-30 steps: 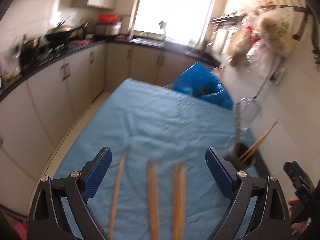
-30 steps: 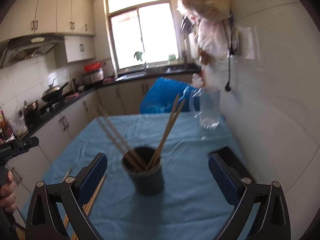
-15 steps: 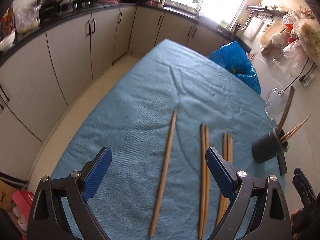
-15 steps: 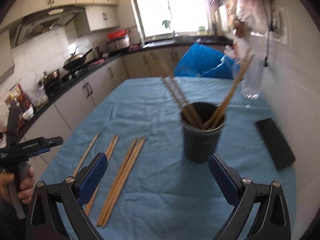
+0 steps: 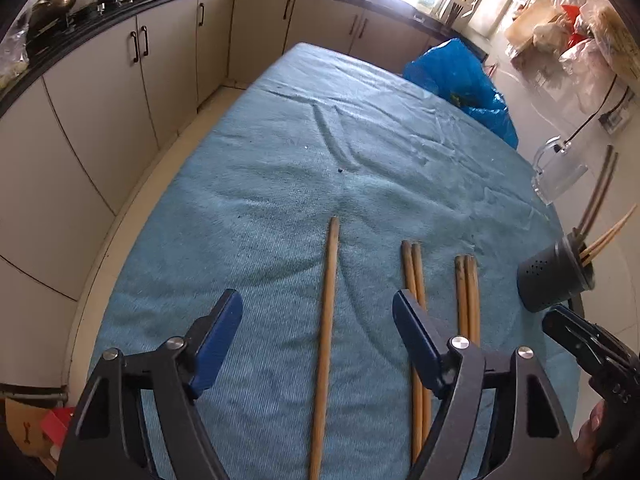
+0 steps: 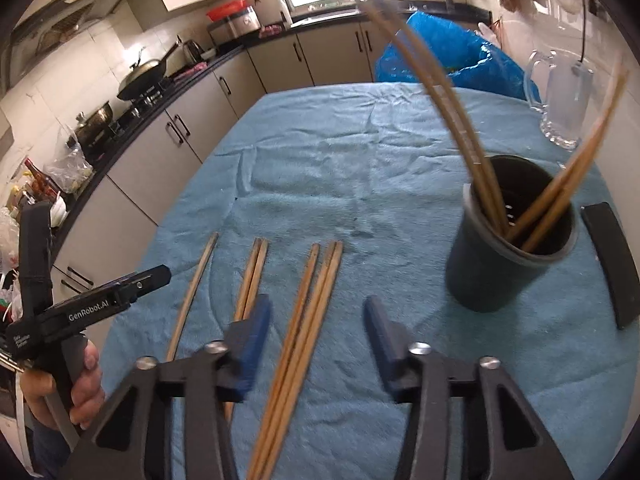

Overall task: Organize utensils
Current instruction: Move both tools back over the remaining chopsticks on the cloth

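Observation:
Wooden chopsticks lie in three groups on the blue cloth. My left gripper [image 5: 316, 328] is open, its jaws either side of a single chopstick [image 5: 326, 320]; a pair [image 5: 412, 276] and a trio [image 5: 467, 292] lie to its right. My right gripper [image 6: 316, 336] is open around the trio [image 6: 308, 312], with the pair [image 6: 252, 280] and single chopstick [image 6: 194, 288] to the left. A dark holder [image 6: 508, 248] with several chopsticks stands at right; it also shows in the left wrist view [image 5: 556, 276].
A glass mug [image 6: 560, 96] and a blue plastic bag [image 6: 440, 56] sit at the table's far right. A black flat object [image 6: 612, 260] lies right of the holder. Kitchen cabinets [image 5: 120, 92] run along the left. The left gripper's body [image 6: 92, 308] shows at left.
Both grippers have tilted down and moved in over the chopsticks on the cloth. Both jaws have narrowed, staying open.

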`<state>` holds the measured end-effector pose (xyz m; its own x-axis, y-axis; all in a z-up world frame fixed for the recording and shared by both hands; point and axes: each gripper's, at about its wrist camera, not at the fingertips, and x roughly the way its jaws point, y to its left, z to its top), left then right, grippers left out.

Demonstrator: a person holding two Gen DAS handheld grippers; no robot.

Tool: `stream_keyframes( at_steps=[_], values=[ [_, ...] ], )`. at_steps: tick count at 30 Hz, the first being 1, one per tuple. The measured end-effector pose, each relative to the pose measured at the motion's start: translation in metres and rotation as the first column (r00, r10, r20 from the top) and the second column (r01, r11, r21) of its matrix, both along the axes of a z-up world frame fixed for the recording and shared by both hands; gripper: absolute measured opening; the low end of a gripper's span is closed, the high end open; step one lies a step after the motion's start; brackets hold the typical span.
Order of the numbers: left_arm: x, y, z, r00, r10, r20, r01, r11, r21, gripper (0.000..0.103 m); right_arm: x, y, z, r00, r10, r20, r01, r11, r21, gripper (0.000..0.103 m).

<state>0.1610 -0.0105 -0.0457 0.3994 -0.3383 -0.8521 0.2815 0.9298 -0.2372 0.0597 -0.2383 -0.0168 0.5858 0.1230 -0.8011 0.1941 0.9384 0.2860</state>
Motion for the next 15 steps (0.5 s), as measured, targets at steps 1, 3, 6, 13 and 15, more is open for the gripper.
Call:
stream_keyframes(
  at_steps=[1,3,6,13,15],
  values=[
    [0.004,-0.003,-0.002,1.000,-0.007,-0.005,0.007,1.000,0.006,0.066,0.006,0.002,-0.003,1.000,0.001,-0.017,-0.001,1.000,0.002,0.034],
    [0.010,-0.007,-0.005,1.000,-0.020,-0.015,0.021,1.000,0.017,0.053,0.016,0.002,-0.008,0.999,0.000,-0.048,0.001,1.000,0.018,0.032],
    [0.020,-0.012,-0.011,0.999,-0.026,-0.040,0.027,0.999,0.032,0.036,0.034,0.004,-0.014,0.996,-0.009,-0.085,0.010,1.000,0.016,0.014],
    [0.033,-0.018,-0.015,0.998,-0.041,-0.048,0.044,0.998,0.046,0.036,0.068,0.002,-0.031,0.985,-0.051,-0.162,0.049,0.999,-0.016,0.014],
    [0.037,-0.019,-0.018,0.998,-0.037,-0.055,0.040,0.998,0.057,0.036,0.075,-0.002,-0.038,0.981,-0.061,-0.185,0.059,0.998,-0.015,0.014]
  ],
)
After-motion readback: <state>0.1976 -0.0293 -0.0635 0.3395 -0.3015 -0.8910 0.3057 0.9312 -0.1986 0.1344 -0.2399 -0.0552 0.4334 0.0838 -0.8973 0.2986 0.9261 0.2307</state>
